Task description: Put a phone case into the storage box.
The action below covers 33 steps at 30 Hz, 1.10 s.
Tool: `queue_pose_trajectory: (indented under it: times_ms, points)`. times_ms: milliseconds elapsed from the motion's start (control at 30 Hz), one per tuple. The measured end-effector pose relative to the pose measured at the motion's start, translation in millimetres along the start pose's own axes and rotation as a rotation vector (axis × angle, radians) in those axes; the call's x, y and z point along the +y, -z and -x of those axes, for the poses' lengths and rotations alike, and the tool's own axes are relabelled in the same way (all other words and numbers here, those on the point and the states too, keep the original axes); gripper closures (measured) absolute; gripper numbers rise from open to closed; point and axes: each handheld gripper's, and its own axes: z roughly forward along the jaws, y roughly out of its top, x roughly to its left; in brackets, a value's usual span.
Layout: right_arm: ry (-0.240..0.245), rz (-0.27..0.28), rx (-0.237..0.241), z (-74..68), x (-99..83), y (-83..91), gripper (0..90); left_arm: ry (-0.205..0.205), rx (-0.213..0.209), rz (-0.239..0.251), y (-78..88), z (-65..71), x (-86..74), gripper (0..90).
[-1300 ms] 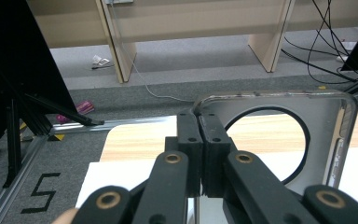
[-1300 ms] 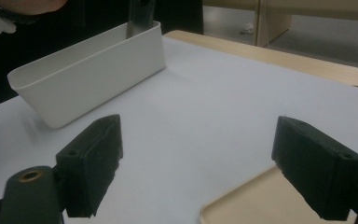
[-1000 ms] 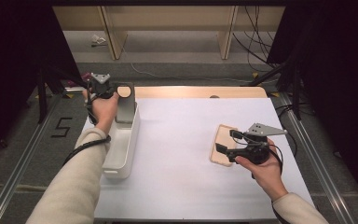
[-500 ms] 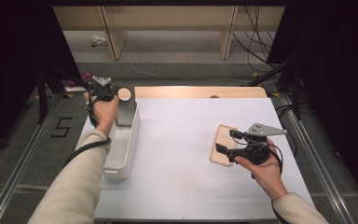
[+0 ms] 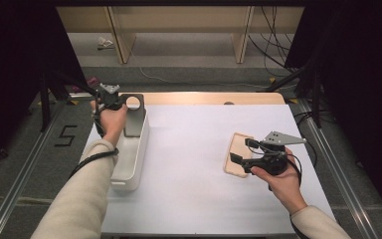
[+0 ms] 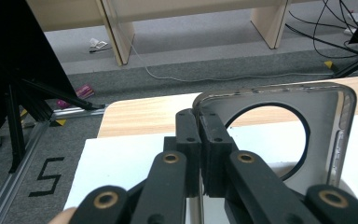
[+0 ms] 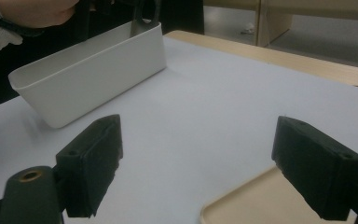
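Note:
My left gripper (image 5: 112, 97) (image 6: 199, 135) is shut on the top corner of a dark grey metal plate with a round hole (image 5: 135, 118) (image 6: 328, 100). The plate stands upright at the far end of a white bin (image 5: 135, 149) (image 7: 88, 70). On the right side of the table my right gripper (image 5: 241, 151) (image 7: 209, 163) stands open, just above the left part of a beige tray (image 5: 232, 169) (image 7: 251, 203). Nothing is between its jaws.
A white sheet (image 5: 194, 164) covers the table, with bare wood (image 5: 204, 98) showing along the far edge. Beyond the table lie grey floor, wooden shelf legs (image 5: 122, 42) and cables (image 5: 273, 45). Black stands flank both sides.
The plate in my left gripper has dropped very slightly toward the bin. My right gripper has stayed where it was.

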Motion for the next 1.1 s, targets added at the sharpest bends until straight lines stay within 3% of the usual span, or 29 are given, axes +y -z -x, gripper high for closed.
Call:
queue_pose_trajectory:
  times_ms: [700, 967, 1100]
  points:
    - [0.000, 0.000, 0.001, 0.1, 0.1, -0.1, 17.0, -0.028, -0.003, -0.017, -2.5, -4.4, -1.5, 81.5]
    - [-0.001, 0.000, -0.001, 0.2, 0.2, -0.2, 17.0, -0.036, -0.026, -0.024, 2.2, -4.7, 1.8, 63.5]
    - [0.000, -0.002, -0.002, 0.1, 0.1, -0.2, 16.9, -0.073, -0.035, -0.038, 7.4, -3.7, 2.4, 54.6]
